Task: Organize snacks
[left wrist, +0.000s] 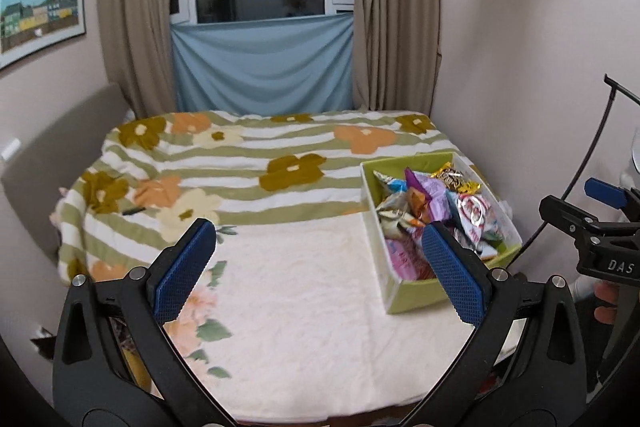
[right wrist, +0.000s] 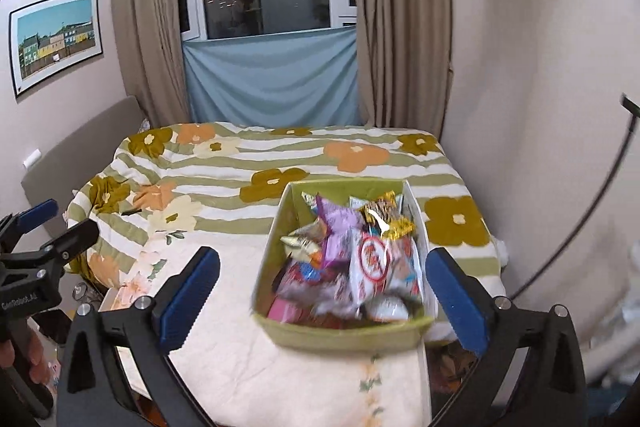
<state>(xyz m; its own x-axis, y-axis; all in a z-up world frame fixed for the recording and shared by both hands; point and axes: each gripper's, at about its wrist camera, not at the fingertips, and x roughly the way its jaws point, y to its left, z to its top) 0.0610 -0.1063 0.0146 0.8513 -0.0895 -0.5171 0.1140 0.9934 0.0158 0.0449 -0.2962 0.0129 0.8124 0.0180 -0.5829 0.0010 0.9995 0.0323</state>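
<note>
While crinkly foil snack packets [right wrist: 352, 259] are lying heaped inside green cardboard box [right wrist: 344, 337] on cream bed blanket [left wrist: 304, 307], left tool [left wrist: 320, 267] and right tool [right wrist: 324, 299] are hovering wide, empty; loose heap likely needing sorting.

The left claw [left wrist: 318, 269] is held level with its blue pads [left wrist: 185, 269] spread wide and nothing between them. The right claw [right wrist: 322, 301] is likewise wide apart and empty, and pointing the same way. Fingers [left wrist: 606, 301] show at the right claw's handle, and what seems to be a hand [right wrist: 24, 355] grips the left one.
</note>
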